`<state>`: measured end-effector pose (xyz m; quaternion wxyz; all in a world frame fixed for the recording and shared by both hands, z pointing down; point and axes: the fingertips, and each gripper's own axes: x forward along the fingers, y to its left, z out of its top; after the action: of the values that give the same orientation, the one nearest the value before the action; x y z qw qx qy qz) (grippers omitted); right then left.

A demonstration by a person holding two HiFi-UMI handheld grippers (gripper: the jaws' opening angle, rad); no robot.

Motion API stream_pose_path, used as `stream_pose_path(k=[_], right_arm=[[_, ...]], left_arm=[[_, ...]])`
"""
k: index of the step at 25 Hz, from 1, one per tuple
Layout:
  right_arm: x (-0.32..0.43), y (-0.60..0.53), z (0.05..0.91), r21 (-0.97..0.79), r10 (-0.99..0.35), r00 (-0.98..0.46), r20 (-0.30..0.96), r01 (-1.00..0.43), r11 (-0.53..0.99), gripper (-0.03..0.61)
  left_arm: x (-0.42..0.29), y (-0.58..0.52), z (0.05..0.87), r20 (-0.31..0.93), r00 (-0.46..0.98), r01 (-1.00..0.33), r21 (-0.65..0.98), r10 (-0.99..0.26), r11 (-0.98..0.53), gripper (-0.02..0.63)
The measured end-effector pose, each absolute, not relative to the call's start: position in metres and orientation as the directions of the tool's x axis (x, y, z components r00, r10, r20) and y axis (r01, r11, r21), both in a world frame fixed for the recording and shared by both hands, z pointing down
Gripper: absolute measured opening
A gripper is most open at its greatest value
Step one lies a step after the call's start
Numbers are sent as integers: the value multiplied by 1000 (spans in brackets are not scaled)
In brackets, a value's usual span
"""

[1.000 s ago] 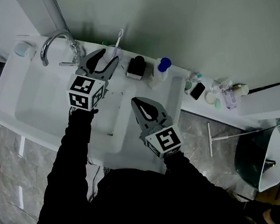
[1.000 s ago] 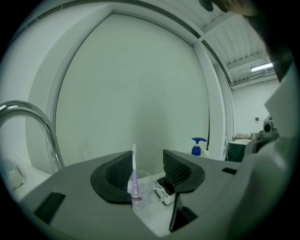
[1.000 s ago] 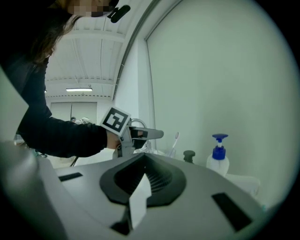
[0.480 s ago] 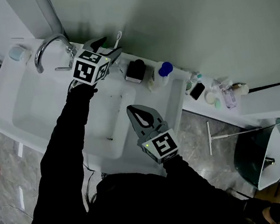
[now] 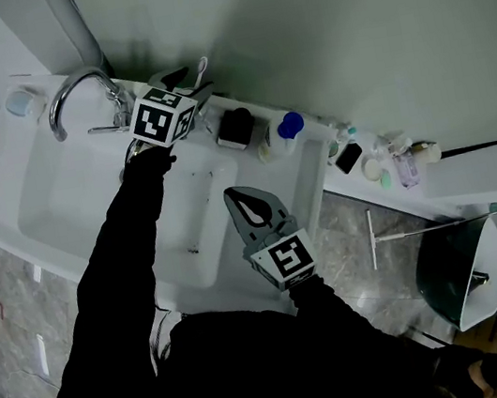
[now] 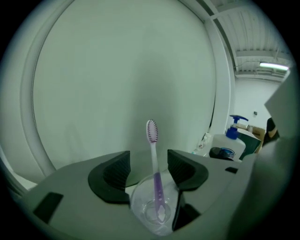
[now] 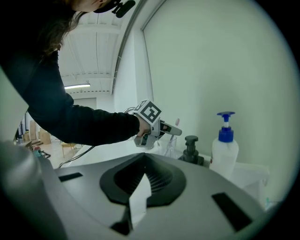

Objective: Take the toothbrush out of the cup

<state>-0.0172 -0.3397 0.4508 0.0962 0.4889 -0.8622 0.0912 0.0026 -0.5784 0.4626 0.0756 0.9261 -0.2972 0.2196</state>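
A toothbrush with a purple handle stands bristles up in a clear cup on the ledge behind the sink. My left gripper is open, its jaws just opened wide, one on each side of the cup; no pad presses on it. From the head view the left gripper reaches the wall and the toothbrush head pokes out past it. My right gripper hangs over the basin, shut and empty. The right gripper view looks toward the left gripper and the cup.
A chrome faucet arches over the white basin left of the cup. Right of it stand a black pump dispenser and a white bottle with a blue pump. Small toiletries crowd the ledge's far right.
The left gripper moved away from the basin toward the wall and now straddles the cup, its jaws wider than before. The right gripper has hardly shifted.
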Motion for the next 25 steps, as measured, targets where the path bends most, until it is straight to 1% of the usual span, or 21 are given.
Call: stream_pose_path(k=[1, 3, 5, 6, 12, 18, 25], right_arm=[[-17, -339, 452, -62, -824, -505, 257, -859, 508, 5], [-16, -340, 453, -63, -824, -504, 260, -860, 506, 5], [-15, -341, 454, -66, -826, -500, 262, -863, 501, 5], [-15, -342, 454, -67, -827, -499, 261, -863, 500, 5], [-17, -342, 456, -73, -820, -510, 258, -857, 510, 5], [-17, -342, 454, -68, -827, -501, 257, -863, 501, 5], [-18, -341, 446, -60, -828, -512, 228, -856, 513, 5]], left_arm=[[3, -579, 463, 446, 730, -586, 19, -518, -810, 253], [3, -579, 460, 433, 735, -588, 25, -521, -809, 201], [1, -579, 456, 416, 734, -596, 16, -537, -803, 100], [-1, -579, 455, 407, 733, -602, 14, -545, -798, 63], [-8, -582, 454, 382, 739, -615, 45, -555, -788, 57], [-12, -583, 440, 331, 751, -619, 50, -572, -784, 43], [-24, -580, 399, 222, 750, -645, 32, -623, -764, 40]])
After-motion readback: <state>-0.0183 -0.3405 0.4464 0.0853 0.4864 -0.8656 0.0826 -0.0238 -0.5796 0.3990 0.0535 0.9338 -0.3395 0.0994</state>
